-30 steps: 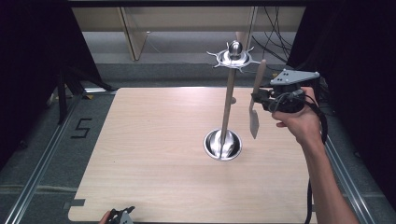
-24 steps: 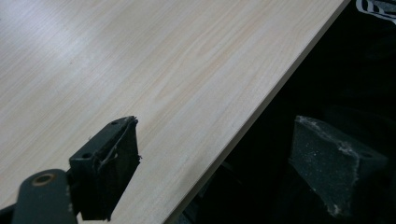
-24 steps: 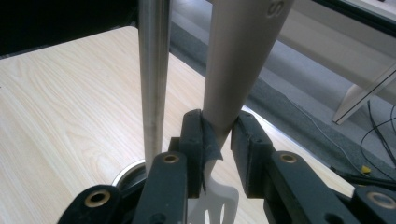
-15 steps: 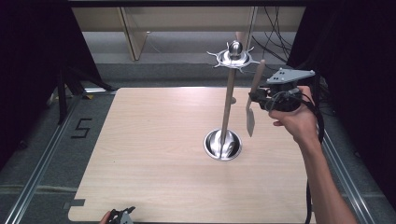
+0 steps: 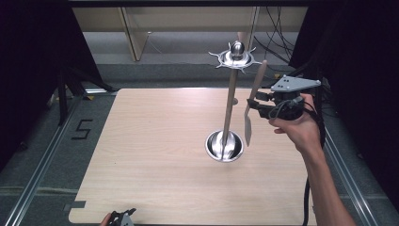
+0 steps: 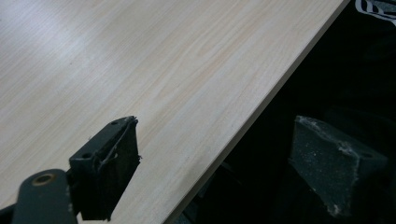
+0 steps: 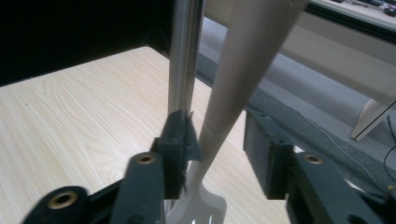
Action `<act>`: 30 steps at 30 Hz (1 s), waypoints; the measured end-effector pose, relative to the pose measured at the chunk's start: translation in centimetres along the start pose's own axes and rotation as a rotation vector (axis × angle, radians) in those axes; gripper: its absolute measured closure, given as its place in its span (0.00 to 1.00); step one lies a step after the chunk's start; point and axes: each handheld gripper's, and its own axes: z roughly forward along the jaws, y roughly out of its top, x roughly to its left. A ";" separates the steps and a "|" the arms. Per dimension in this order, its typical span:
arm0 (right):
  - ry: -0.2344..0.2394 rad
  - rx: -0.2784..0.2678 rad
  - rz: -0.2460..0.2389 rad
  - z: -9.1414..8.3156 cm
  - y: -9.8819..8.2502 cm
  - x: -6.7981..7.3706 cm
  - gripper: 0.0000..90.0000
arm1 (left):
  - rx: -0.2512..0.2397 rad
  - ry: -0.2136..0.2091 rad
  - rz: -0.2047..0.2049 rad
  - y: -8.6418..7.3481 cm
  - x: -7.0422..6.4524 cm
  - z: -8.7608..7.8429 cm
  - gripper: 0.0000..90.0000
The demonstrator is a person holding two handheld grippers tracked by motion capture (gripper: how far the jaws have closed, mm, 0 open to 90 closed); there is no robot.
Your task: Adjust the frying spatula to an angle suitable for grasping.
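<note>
The right gripper point(image 5: 258, 104), its jaws spread around a near-upright spatula point(image 5: 252, 101) rather than pinching it, is hovering just beside the stand's pole point(image 5: 230, 106); the left gripper point(image 6: 212, 175), also spread, is idling far off.

A pale, light-wood counter point(image 5: 155, 155) with fine straight grain lines sits against black surroundings. On it stands a shiny silver metal stand point(image 5: 229, 110), its round base mirror-bright and its spiked top disc chrome-coloured. Beside the pole hangs a cream-white plastic spatula point(image 5: 249, 115) with a beige handle. The right gripper point(image 5: 256, 103) is black with a grey three-cornered top plate; its matte black fingers point(image 7: 180, 140) show brass-coloured rivets. The left gripper's black fingers point(image 6: 109, 172) look dusty and speckled. The floor point(image 5: 51, 155) is dark grey.
</note>
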 end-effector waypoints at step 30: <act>0.061 -0.060 0.160 -1.5 -8.3 1.2 0.43 | -0.008 0.012 -0.020 0.0 0.1 0.1 0.17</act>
